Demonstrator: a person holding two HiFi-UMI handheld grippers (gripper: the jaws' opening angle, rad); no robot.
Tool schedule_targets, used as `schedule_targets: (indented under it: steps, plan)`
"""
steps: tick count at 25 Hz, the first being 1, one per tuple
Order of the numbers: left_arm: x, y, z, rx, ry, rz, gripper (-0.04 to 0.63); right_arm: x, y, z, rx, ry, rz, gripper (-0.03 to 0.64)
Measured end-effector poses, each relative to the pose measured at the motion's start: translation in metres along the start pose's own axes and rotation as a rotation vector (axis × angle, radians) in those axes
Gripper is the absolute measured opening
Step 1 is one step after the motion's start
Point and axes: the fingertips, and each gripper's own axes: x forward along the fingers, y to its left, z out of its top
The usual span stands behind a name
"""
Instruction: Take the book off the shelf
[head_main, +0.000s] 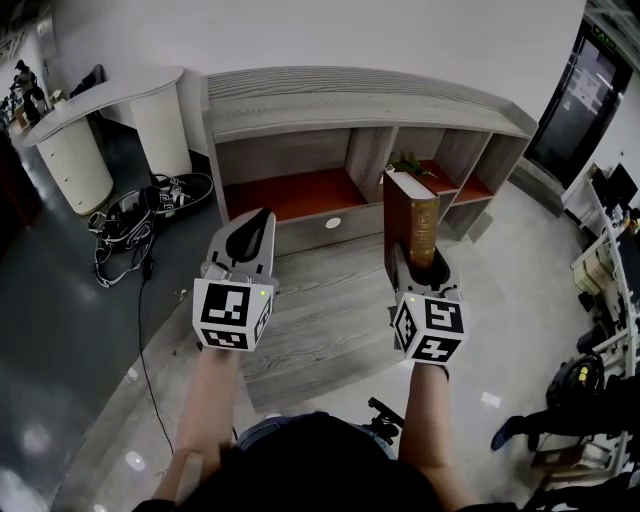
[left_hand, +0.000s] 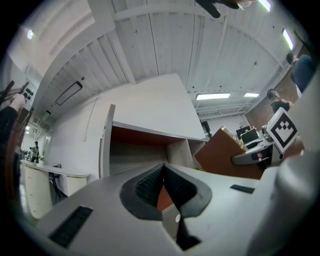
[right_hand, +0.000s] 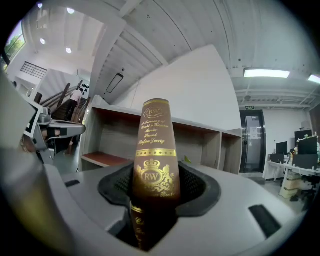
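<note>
A brown book with gold lettering on its spine stands upright between the jaws of my right gripper, which is shut on it. The book is out in front of the grey wooden shelf unit, clear of its red-floored compartments. My left gripper hovers to the left at about the same height, its jaws shut with nothing between them. In the left gripper view the book and the right gripper show at the right.
A low grey wooden platform lies under both grippers. A green object lies in a right shelf compartment. Black cables and shoes sit on the floor at left, beside a white curved counter. Desks and gear stand at far right.
</note>
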Motion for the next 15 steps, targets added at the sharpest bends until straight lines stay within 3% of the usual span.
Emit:
schedule_targets:
  steps: [15]
  plan:
    - [0.006, 0.005, 0.011, 0.032, -0.026, 0.004, 0.011, -0.002, 0.0, 0.021, -0.024, -0.071, -0.024, 0.225]
